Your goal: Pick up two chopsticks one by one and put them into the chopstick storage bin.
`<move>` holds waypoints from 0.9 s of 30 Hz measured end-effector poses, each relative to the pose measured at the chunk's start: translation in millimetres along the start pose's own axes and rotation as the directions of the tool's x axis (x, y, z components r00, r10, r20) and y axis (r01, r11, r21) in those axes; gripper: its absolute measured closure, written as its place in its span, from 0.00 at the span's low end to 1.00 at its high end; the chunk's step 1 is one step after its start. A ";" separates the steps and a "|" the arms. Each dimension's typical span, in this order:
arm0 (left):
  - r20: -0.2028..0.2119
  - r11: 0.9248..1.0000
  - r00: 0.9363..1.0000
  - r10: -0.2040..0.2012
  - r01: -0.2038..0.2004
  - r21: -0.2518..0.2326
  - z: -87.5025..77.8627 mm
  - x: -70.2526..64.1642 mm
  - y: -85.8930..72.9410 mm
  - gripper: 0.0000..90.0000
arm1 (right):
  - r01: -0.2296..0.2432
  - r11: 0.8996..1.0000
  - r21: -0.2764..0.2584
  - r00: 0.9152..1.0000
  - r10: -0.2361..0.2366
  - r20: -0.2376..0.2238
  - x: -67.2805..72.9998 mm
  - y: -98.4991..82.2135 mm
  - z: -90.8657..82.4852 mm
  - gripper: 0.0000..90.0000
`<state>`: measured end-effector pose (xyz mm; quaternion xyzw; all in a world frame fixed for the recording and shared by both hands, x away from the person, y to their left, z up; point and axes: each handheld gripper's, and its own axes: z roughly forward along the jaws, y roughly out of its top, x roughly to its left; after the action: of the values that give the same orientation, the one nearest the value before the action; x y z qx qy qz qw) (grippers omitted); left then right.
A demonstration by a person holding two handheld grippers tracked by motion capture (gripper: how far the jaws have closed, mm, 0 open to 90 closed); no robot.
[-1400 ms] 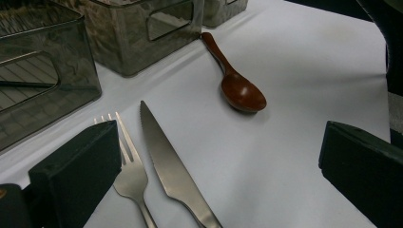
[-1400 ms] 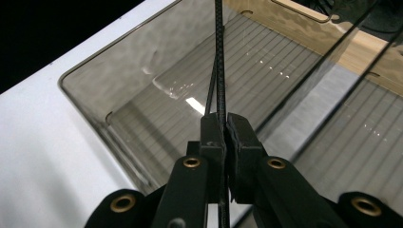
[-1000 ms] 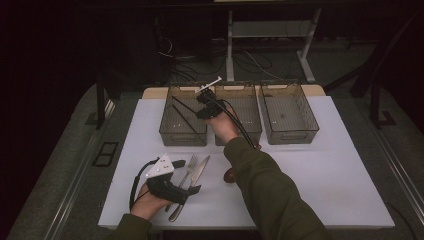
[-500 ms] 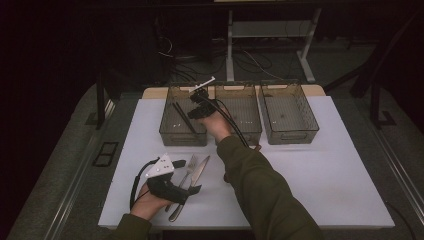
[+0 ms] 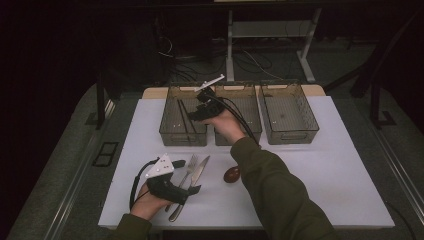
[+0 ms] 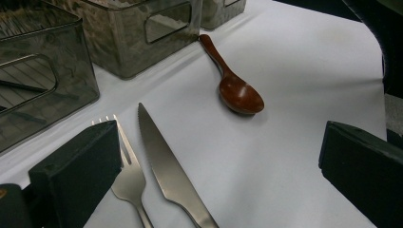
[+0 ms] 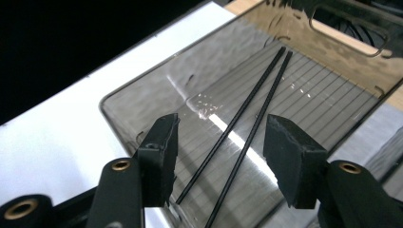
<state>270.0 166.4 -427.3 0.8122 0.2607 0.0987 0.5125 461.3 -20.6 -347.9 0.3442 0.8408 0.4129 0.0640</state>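
Two black chopsticks [image 7: 247, 123] lie side by side on the floor of the left clear bin [image 7: 142, 99], also seen as chopsticks [image 5: 184, 119] in the bin [image 5: 170, 136]. My right gripper [image 5: 199, 111] hovers just over them. Its jaws [image 7: 218, 156] have just been opening and stand open with nothing between the pads. My left gripper [image 5: 189, 176] rests low at the table's front, wide open [image 6: 218, 175], over a steel fork [image 6: 124, 175] and knife [image 6: 166, 166]. A brown wooden spoon [image 6: 237, 92] lies farther off on the white mat.
A middle bin [image 5: 252, 131] and a right bin [image 5: 291, 134] stand in a row beside the left one at the back of the mat. The spoon [image 5: 231, 174] lies right of the knife [image 5: 198, 170], under my right forearm. Dark floor surrounds the table.
The right gripper has risen slightly over the left bin and let go of the chopsticks, which now lie on the bin floor. The left gripper has kept still.
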 end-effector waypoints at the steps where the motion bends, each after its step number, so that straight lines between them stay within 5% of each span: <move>1: -0.001 1.000 1.000 0.003 -0.003 0.000 -0.2 0.3 -0.1 0.00 | 0.002 1.000 -0.007 1.000 -0.002 -0.005 -0.5 -1.1 -2.9 0.49; 27: -0.035 1.000 0.999 -0.007 0.007 0.009 -3.7 4.2 -2.5 0.00 | 0.077 0.992 -0.098 0.993 -0.085 -0.082 -4.8 -63.0 -93.1 0.43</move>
<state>271.1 172.3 -428.3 0.8118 0.2728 0.1099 0.5044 395.3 -110.7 -334.7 0.2883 0.8356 0.4637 0.0605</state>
